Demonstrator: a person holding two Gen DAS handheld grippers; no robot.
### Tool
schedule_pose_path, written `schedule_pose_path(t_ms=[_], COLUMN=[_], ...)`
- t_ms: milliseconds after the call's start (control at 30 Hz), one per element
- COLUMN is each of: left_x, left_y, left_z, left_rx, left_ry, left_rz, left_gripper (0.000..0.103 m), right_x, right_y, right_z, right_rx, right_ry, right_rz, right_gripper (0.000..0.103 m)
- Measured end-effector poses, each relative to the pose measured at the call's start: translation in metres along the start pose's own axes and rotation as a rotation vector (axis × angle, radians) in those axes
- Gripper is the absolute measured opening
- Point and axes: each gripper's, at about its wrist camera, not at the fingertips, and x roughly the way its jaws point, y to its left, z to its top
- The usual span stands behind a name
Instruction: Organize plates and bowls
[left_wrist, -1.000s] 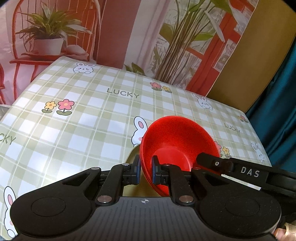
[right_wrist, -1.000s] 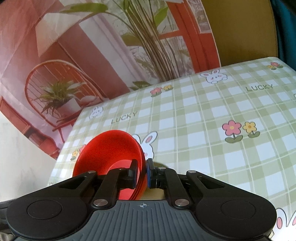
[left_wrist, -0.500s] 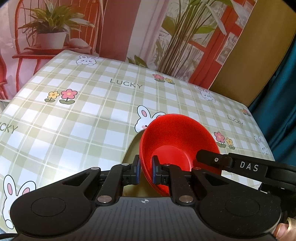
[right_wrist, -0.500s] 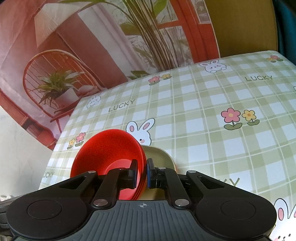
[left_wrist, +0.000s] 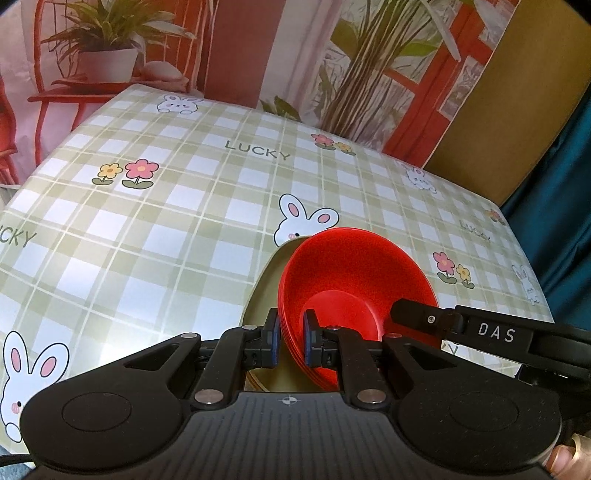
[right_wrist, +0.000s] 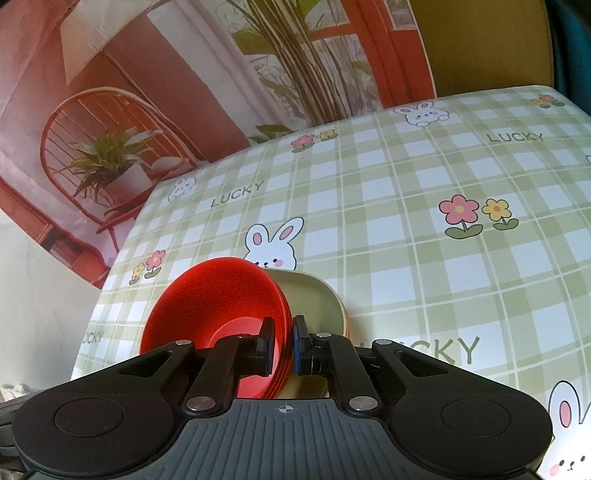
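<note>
A stack of red bowls (left_wrist: 351, 273) is held over a pale green plate (left_wrist: 267, 280). My left gripper (left_wrist: 290, 341) is shut on the stack's near left rim. My right gripper (right_wrist: 282, 345) is shut on the opposite rim of the same red bowls (right_wrist: 218, 295); its black finger reaches into the left wrist view from the right (left_wrist: 461, 325). In the right wrist view the pale plate (right_wrist: 317, 295) lies under and to the right of the bowls. I cannot tell whether the bowls touch the plate.
The table (left_wrist: 166, 229) carries a green checked cloth with rabbits, flowers and the word LUCKY. Its far edge meets a printed backdrop of plants and a chair (right_wrist: 110, 147). A teal curtain (left_wrist: 561, 184) hangs at the right.
Both grippers have carried the red bowls forward over the table. More of the pale plate now shows beside the bowls. Both grips stay unchanged.
</note>
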Motion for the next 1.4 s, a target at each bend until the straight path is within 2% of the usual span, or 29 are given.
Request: schedule_pose_path(t_ms=[667,800,900,1000,1167,1400], left_x=[0.008,0.007,0.002,-0.003,-0.009,-0.018], left_y=[0.001,0.002,0.000,-0.002,-0.003,-0.003], left_z=[0.000,0.001,0.002,0.004,0.005,0.006], left_rx=[-0.019,-0.026,-0.012,-0.001,-0.001,0.013], left_ry=[0.026,0.028,0.005,-0.016,-0.032,-0.061], left_rz=[-0.006,-0.027,-0.037,-0.040,-0.040,-0.028], left_gripper=[0.014,0.025,0.035,0.040,0.045,0.046], right_x=[0.007,0.007,0.005,0.002,-0.006,-0.016], right_y=[-0.003,-0.002,0.000,0.004,0.005,0.008], right_z=[-0.002,-0.002,-0.002,0.000,0.002,0.002], right_rx=[0.009,0.006,-0.013,-0.035,-0.040,-0.062], right_ry=[0.031,0.029,0.019,0.007,-0.016,-0.047], right_rz=[-0.006,-0.005,-0.002,-0.008,-0.008,-0.019], right_gripper=[0.010,0.014,0.019,0.021,0.023,0.025])
